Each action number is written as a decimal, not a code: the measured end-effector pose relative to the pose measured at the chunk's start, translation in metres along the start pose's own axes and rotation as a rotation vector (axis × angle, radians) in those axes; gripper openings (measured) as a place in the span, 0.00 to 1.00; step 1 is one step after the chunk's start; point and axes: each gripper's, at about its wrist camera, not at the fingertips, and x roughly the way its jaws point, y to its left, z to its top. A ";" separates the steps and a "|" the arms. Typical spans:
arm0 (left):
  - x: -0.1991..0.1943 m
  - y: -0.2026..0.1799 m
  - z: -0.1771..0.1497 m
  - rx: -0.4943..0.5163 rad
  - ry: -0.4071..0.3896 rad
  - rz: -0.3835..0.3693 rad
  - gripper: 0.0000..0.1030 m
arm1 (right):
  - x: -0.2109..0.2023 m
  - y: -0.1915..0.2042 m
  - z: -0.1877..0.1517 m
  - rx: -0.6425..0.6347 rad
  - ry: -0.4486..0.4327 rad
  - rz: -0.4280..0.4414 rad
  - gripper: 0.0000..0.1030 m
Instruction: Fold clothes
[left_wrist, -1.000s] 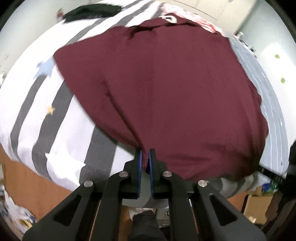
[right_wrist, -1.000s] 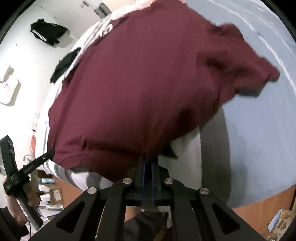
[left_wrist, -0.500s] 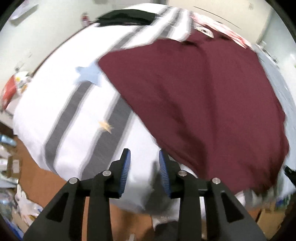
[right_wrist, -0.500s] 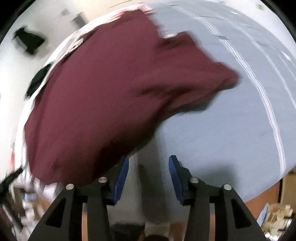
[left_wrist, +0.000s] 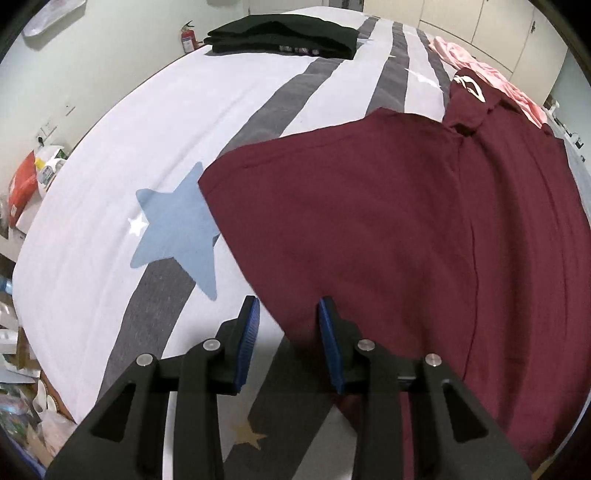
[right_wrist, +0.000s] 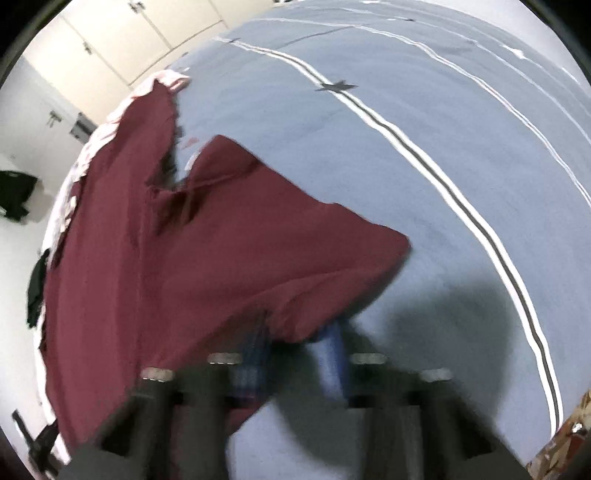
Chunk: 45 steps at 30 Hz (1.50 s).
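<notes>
Status: maroon shirt (left_wrist: 369, 221) is lying spread on the bed, w/ its collar end far from both tools; its near side edge is running between the L pads.

L gripper (left_wrist: 288, 317): jaws are standing apart, having just been opening. The shirt's edge is sitting between them, not pinched.

R gripper (right_wrist: 295, 343): view is blurring. Jaws have just been closing; pads are still showing apart w/ the sleeve (right_wrist: 314, 251) hem drooping between them. Grip is not confirmable.

Risks from here:
- R pads are likely catching only a thin bit of hem, so the sleeve may be slipping out on the lift.
- Sleeve is lying rumpled near the armpit; folding it over as is would probably be trapping creases.
- L pads closing low may be pinching the striped cover (left_wrist: 110, 166) along w/ the shirt, dragging bedding.
- Pulling the shirt toward the head end may be disturbing the pink garment (left_wrist: 480, 70) touching the collar.
- Uneven lift btw. L and R may be skewing the fold line.
</notes>
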 end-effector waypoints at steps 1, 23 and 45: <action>0.000 0.001 0.001 -0.008 0.002 -0.008 0.29 | -0.005 0.003 0.001 -0.015 -0.008 -0.008 0.02; 0.007 0.015 0.035 -0.028 -0.039 0.031 0.44 | -0.057 -0.003 0.016 -0.123 -0.108 -0.125 0.31; 0.004 0.076 0.052 -0.043 -0.019 0.157 0.11 | 0.029 0.086 0.061 -0.190 -0.016 -0.172 0.32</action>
